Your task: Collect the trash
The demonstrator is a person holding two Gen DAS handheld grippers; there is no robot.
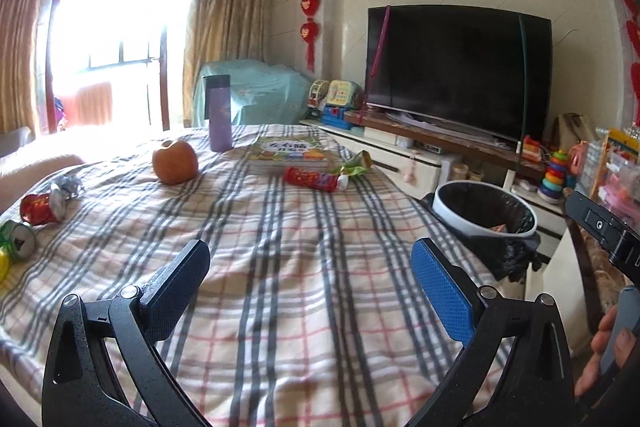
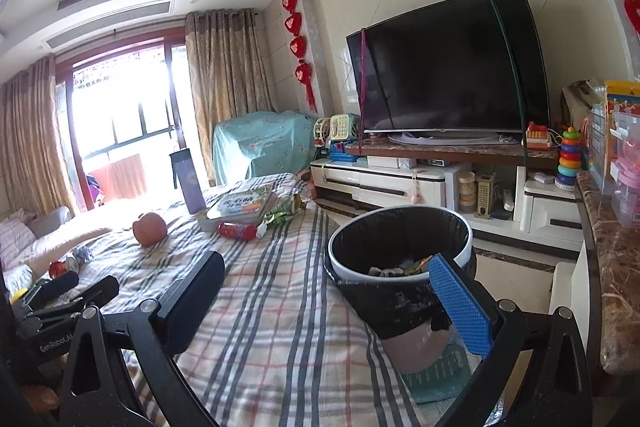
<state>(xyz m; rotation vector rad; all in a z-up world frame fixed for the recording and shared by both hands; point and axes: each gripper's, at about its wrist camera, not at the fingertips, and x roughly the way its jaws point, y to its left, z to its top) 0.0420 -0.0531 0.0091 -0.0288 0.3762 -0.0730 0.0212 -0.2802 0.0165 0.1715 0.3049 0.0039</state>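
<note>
Trash lies scattered on the plaid-covered table (image 1: 320,307): a red snack tube (image 1: 314,179) and a green wrapper (image 1: 354,165) by the book, and at the left edge a red crumpled wrapper (image 1: 38,209), silver foil (image 1: 66,187) and a green can (image 1: 18,237). My left gripper (image 1: 311,247) is open over bare cloth, nothing between its fingers. My right gripper (image 2: 327,261) is open too and empty. It hovers at the table's right edge, just before the black-lined trash bin (image 2: 348,269), which holds some scraps. The bin (image 1: 452,215) stands beside the table.
An apple (image 1: 175,163), a purple bottle (image 1: 219,113) and a picture book (image 1: 286,151) stand at the far end of the table. Beyond are a TV (image 1: 456,67), a low cabinet with toys, and a marble counter (image 2: 616,267) to the right.
</note>
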